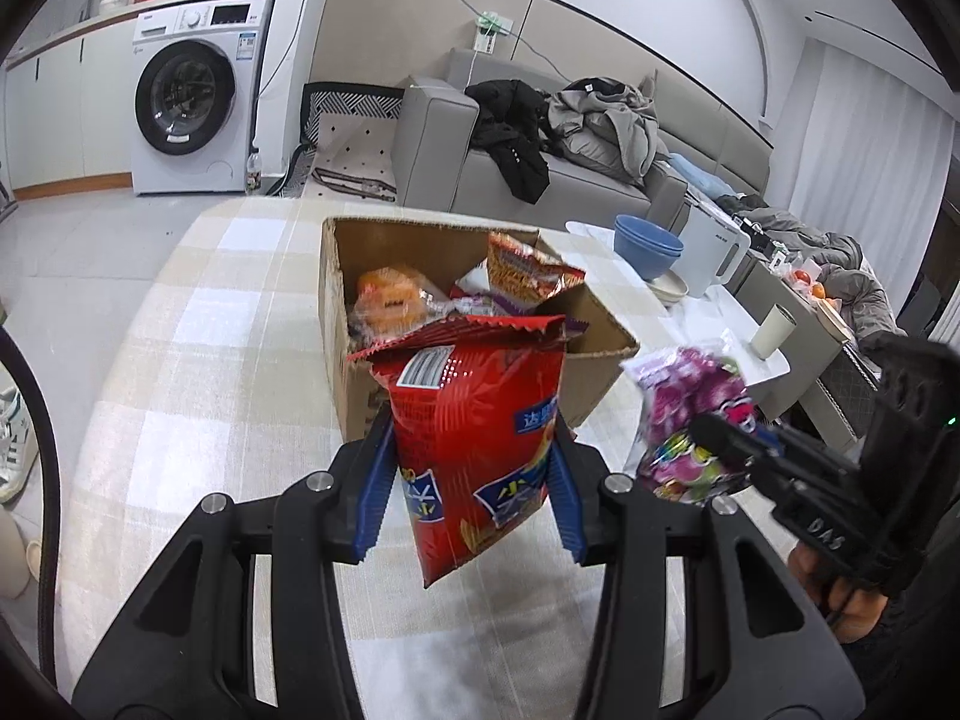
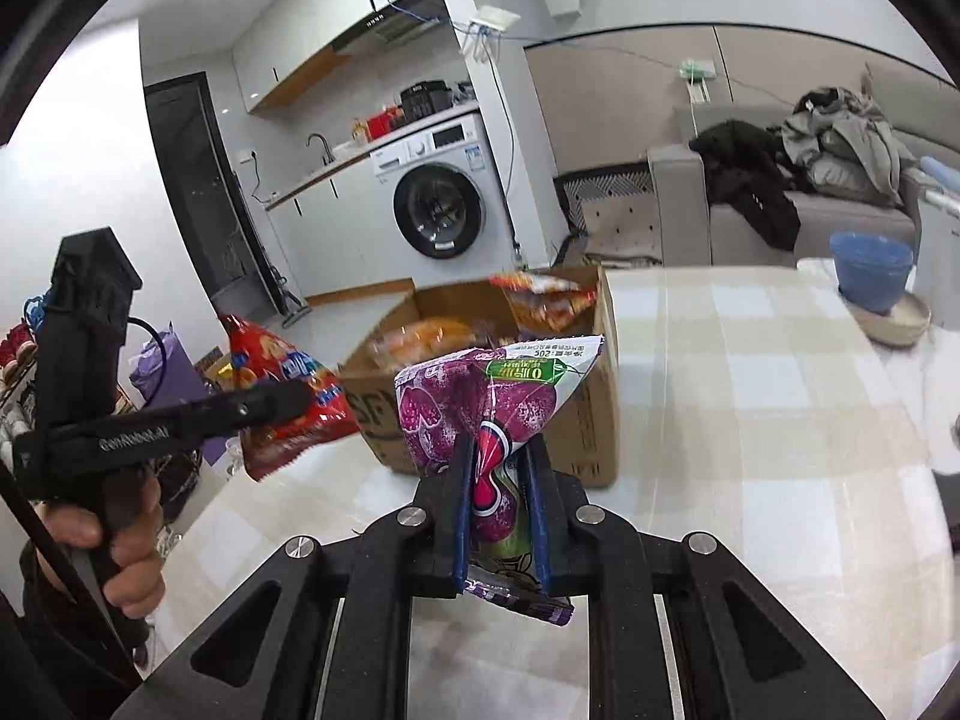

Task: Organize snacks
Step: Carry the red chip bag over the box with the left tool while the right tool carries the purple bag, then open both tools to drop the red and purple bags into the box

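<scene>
A bench [image 1: 198,324] covered with a beige and white checked cloth is seen from two handheld grippers. Near its middle stands an open brown cardboard box [image 1: 354,384], already filled with crinkly snack packets: an orange one at the left and a red and orange one propped against the far right corner.

The left gripper [image 1: 471,483], black with blue ribbed pads, is closed on a shiny red foil snack bag [image 1: 474,420]. The bag is held upright above the cloth, just in front of the box, its serrated top edge overlapping the near rim.

The right gripper [image 2: 499,507] is clamped tight on a purple and white plastic candy packet [image 2: 480,396], which is pinched near its lower end and raised off the bench, close to the box's near corner. In the left view this packet appears to the right of the red bag, apart from it.

A stack of blue bowls [image 1: 648,243] is set well behind the box.
</scene>
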Action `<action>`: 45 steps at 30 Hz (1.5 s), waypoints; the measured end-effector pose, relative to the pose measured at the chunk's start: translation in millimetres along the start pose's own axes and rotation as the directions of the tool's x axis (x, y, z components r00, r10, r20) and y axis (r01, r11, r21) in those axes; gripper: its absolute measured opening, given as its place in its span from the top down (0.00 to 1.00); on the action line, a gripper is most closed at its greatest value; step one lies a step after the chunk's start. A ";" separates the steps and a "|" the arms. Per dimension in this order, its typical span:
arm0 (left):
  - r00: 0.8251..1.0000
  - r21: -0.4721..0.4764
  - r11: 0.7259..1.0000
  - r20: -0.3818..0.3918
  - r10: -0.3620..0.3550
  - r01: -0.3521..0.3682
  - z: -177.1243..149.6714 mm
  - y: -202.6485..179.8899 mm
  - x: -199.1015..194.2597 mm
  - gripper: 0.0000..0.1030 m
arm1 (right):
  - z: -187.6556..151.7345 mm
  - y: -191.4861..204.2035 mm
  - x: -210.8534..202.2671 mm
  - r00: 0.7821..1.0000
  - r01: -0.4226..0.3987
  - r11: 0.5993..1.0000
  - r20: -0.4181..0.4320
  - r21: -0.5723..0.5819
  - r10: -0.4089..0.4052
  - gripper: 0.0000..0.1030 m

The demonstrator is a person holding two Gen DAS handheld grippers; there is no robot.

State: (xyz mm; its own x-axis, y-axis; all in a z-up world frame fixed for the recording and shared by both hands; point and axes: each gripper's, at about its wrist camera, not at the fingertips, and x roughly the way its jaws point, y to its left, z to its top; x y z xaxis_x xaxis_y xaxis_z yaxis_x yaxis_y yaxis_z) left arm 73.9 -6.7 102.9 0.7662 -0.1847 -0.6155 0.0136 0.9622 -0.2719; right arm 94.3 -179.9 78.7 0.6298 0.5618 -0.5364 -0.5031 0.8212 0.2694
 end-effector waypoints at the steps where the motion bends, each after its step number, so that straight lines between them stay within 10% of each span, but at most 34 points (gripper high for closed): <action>1: 1.000 0.003 1.000 0.005 0.002 -0.002 2.8 0.1 -0.1 0.59 | 3.7 1.4 -1.0 1.000 0.000 1.000 0.012 -0.004 0.000 0.85; 18: 0.998 0.043 0.999 0.048 0.031 -0.033 64.8 1.9 40.7 0.59 | 57.9 18.1 48.8 0.991 0.101 0.991 0.093 -0.086 -0.093 0.85; 37: 0.995 0.105 0.992 -0.058 0.075 -0.069 70.1 13.8 136.6 0.59 | 53.4 11.2 123.7 0.983 0.164 0.964 -0.047 -0.211 -0.178 0.84; 45: 0.997 0.102 0.993 -0.046 0.069 -0.064 69.0 14.6 126.8 0.48 | 58.7 -1.7 102.2 0.987 0.156 0.974 -0.007 -0.164 -0.159 0.48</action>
State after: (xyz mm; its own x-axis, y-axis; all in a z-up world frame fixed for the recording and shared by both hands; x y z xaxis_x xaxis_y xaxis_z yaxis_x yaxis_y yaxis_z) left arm 215.6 -2.3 71.9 0.7351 -0.1265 -0.6661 0.0296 0.9875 -0.1549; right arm 194.2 -118.0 70.4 0.6978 0.4233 -0.5778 -0.4890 0.8710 0.0476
